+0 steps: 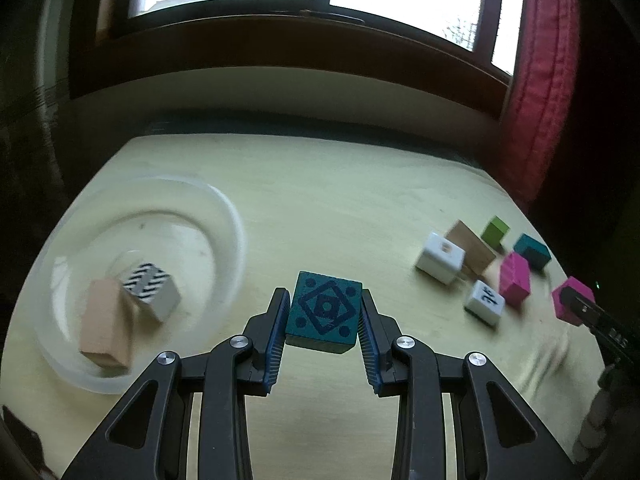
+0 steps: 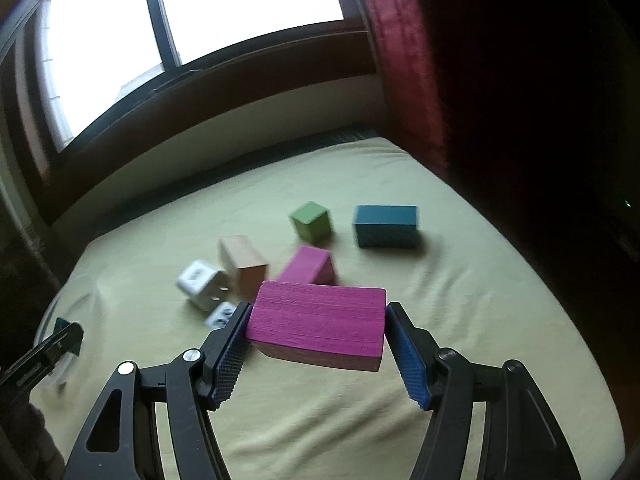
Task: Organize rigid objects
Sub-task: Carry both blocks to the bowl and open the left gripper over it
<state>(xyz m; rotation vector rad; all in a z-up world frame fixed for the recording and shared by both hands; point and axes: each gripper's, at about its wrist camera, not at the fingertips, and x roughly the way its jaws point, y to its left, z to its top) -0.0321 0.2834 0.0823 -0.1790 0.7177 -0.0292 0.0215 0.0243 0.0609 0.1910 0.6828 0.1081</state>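
My left gripper (image 1: 323, 314) is shut on a teal cube (image 1: 324, 312) with a dark diamond pattern, held above the yellow-green cloth. To its left lies a clear round dish (image 1: 224, 208) with a tan block (image 1: 105, 326) and a black-and-white zigzag cube (image 1: 150, 286) inside. My right gripper (image 2: 316, 322) is shut on a magenta block (image 2: 318, 326), lifted over the cloth. That block (image 1: 573, 300) and the right gripper's finger show at the right edge of the left wrist view. Beyond it sit a second magenta block (image 2: 308, 268), a tan block (image 2: 242, 264), two white dice (image 2: 198, 284), a green cube (image 2: 311, 221) and a teal block (image 2: 386, 226).
The table (image 2: 460, 320) is covered by a wrinkled yellow-green cloth and ends at a dark window sill behind. A red curtain (image 1: 540, 92) hangs at the right. The left gripper's tip (image 2: 60, 340) and the dish rim (image 2: 78, 284) appear at the left edge of the right wrist view.
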